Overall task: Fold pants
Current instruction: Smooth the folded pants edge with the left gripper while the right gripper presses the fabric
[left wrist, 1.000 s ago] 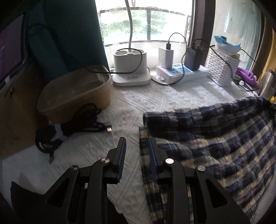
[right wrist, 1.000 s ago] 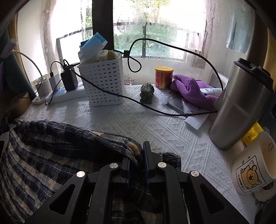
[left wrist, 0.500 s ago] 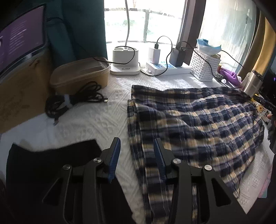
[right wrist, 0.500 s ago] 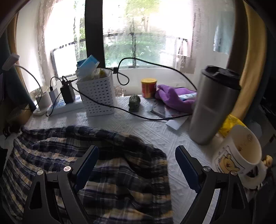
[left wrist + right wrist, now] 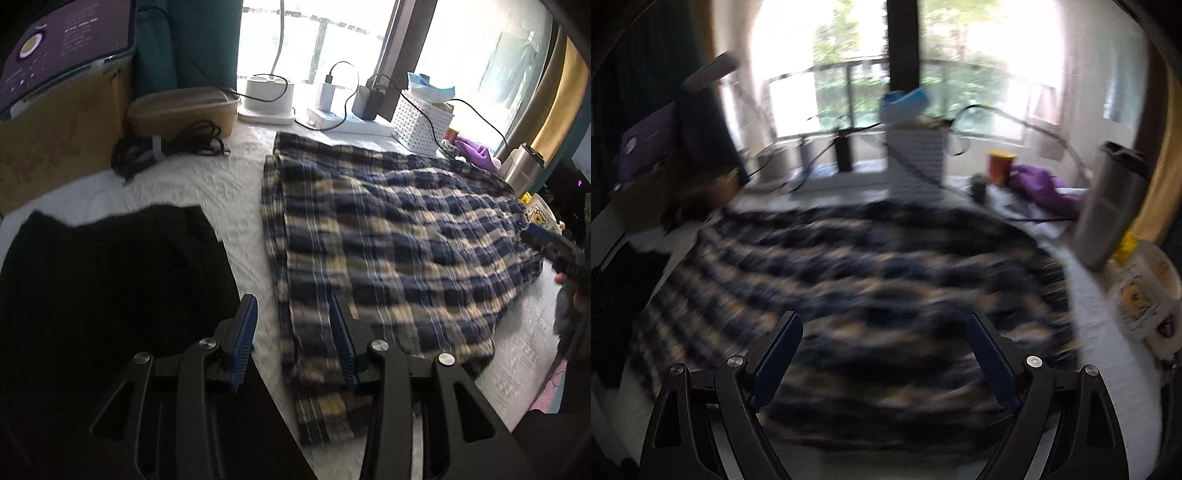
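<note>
Since the plaid pants (image 5: 388, 236) spread on the tabletop (image 5: 207, 184) beside the white basket (image 5: 421, 125) look light and floppy, both grippers, jaws spread and empty, should probably pinch a hem.

The left gripper (image 5: 293, 317) hangs with its jaws parted, nothing between the blue pads (image 5: 243, 341). The right gripper (image 5: 884, 332) is spread wide, gripping nothing, its view blurred.
</note>
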The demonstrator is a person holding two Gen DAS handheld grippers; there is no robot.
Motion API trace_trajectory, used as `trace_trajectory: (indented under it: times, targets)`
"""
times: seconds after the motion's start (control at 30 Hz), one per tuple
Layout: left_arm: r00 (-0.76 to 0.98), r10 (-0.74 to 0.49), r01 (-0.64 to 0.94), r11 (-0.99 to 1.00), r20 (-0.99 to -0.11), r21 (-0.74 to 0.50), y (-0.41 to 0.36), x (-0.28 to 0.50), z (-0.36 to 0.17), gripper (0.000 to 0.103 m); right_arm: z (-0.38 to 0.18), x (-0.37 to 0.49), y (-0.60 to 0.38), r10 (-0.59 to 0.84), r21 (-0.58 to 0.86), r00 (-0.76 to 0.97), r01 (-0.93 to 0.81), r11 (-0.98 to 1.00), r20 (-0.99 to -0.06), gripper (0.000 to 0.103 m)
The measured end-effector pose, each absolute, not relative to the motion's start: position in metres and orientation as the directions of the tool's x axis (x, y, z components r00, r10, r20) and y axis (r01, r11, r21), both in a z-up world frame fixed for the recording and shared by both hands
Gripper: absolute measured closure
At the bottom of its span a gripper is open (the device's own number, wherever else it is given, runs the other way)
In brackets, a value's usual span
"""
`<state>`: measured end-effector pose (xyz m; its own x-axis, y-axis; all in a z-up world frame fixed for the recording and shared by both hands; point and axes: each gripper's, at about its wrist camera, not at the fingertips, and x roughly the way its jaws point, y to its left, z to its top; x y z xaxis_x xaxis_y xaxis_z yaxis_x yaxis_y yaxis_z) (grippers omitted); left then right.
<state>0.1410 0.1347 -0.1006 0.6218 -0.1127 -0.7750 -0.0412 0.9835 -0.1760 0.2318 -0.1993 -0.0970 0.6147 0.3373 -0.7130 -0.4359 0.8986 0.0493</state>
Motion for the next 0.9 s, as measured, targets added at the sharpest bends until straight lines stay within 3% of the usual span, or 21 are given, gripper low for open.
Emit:
trace_trajectory:
  times: [0.3, 0.37, 0.4, 0.53, 0.83, 0.9]
  targets:
    - [0.615, -0.151, -0.021, 0.978, -0.774, -0.208, 0.125, 0.121, -0.111, 0.063, -0.111, 0.176, -0.127, 0.463, 0.084, 0.496, -0.611, 0.787, -0.735, 0.014]
    - [0.617, -0.164, -0.016, 0.975, -0.769, -0.221, 0.123, 0.119, -0.113, 0.063, -0.113, 0.163, -0.112, 0.482, 0.084, 0.463, -0.65, 0.755, -0.744, 0.034]
    - [0.616, -0.175, -0.014, 0.973, -0.768, -0.232, 0.122, 0.119, -0.113, 0.063, -0.114, 0.158, -0.107, 0.486, 0.084, 0.45, -0.664, 0.743, -0.749, 0.037]
    - [0.613, -0.181, -0.013, 0.971, -0.77, -0.238, 0.119, 0.118, -0.114, 0.063, -0.118, 0.14, -0.087, 0.519, 0.095, 0.404, -0.715, 0.693, -0.753, 0.039]
    - [0.608, -0.173, -0.006, 0.975, -0.775, -0.222, 0.121, 0.12, -0.123, 0.063, -0.122, 0.126, -0.068, 0.562, 0.106, 0.346, -0.777, 0.62, -0.751, 0.059]
    - [0.614, -0.173, 0.004, 0.976, -0.771, -0.216, 0.12, 0.12, -0.124, 0.067, -0.126, 0.124, -0.064, 0.561, 0.1, 0.339, -0.785, 0.611, -0.755, 0.061]
